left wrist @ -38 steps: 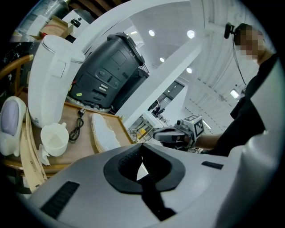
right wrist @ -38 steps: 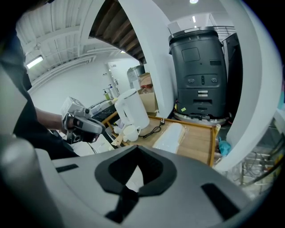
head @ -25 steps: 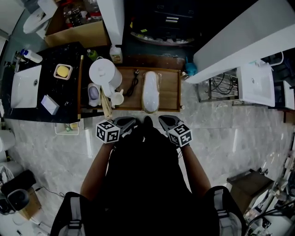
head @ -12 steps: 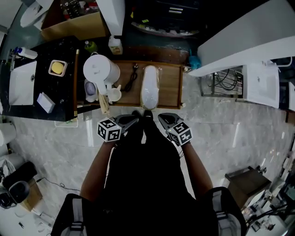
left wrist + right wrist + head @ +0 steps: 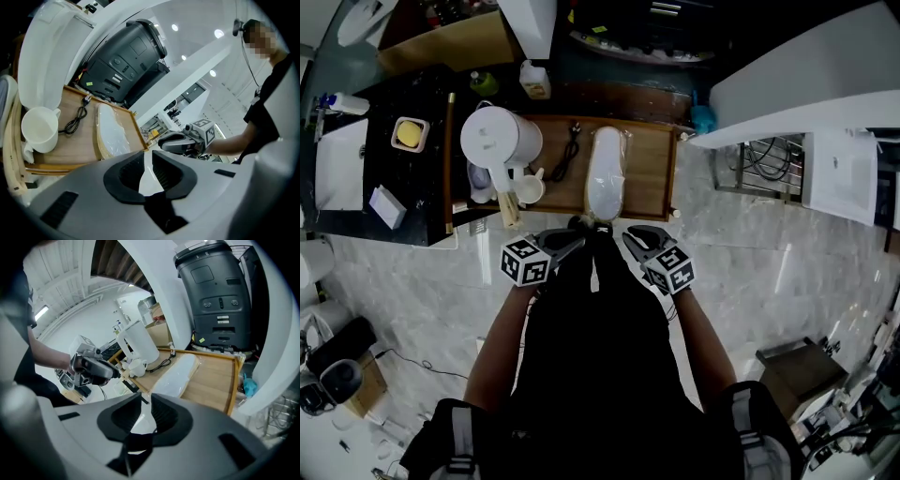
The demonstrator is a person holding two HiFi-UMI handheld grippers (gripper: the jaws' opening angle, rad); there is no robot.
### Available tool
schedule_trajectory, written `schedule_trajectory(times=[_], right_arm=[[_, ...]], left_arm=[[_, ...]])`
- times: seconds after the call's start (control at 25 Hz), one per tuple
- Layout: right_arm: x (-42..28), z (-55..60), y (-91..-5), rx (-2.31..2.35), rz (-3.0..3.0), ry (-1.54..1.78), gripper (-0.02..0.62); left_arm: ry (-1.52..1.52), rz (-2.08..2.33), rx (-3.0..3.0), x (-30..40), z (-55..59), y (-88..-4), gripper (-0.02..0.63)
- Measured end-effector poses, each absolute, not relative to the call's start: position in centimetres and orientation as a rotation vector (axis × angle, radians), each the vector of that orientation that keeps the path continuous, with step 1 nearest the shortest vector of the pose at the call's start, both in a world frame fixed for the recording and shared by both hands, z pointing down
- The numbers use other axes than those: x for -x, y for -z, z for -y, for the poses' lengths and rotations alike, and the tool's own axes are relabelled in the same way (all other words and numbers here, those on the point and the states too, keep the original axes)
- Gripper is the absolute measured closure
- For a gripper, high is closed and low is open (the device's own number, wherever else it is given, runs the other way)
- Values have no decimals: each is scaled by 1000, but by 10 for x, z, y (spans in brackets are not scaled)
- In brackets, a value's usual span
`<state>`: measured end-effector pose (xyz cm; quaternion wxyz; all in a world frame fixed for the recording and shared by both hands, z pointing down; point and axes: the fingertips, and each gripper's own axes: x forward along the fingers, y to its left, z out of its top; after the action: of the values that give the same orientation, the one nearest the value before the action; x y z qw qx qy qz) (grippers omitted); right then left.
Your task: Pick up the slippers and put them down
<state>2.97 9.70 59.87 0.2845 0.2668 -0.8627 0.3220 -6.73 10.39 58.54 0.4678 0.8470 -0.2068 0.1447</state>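
The left hand-held gripper (image 5: 572, 242) and right hand-held gripper (image 5: 634, 236) point at the wrapped slippers (image 5: 606, 183) just ahead on the tray (image 5: 652, 178), jaws opening with nothing between them, probably readying a pickup

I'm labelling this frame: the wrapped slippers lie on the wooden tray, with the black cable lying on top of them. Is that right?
Not quite. The wrapped slippers do lie on the wooden tray, but the black cable lies on the tray beside them, apart, toward the kettle; the head view shows it.
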Motion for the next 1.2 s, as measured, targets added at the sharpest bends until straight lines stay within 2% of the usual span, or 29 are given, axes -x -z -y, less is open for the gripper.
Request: schedule_trajectory(times=[0.16,0.28,0.88,1.04,1.2], right_arm=[[-33,-96,-609,-700,2296,-891,524],[-32,-96,-616,-681,2289,-929,477],[-33,-75,-650,-672,2263,-933,336],[-31,-72,-661,-662,2252,-950,274],[-28,-68,-669,-653,2250,-1015,242]], left_arm=[[-345,526,-2058,70,-99,-593,537],[-329,544,-2027,71,-100,-601,506],[-414,583,-1969,65,-86,-644,353],[-419,599,-1968,64,-76,-652,330],[-418,585,-1959,61,-70,-658,307]])
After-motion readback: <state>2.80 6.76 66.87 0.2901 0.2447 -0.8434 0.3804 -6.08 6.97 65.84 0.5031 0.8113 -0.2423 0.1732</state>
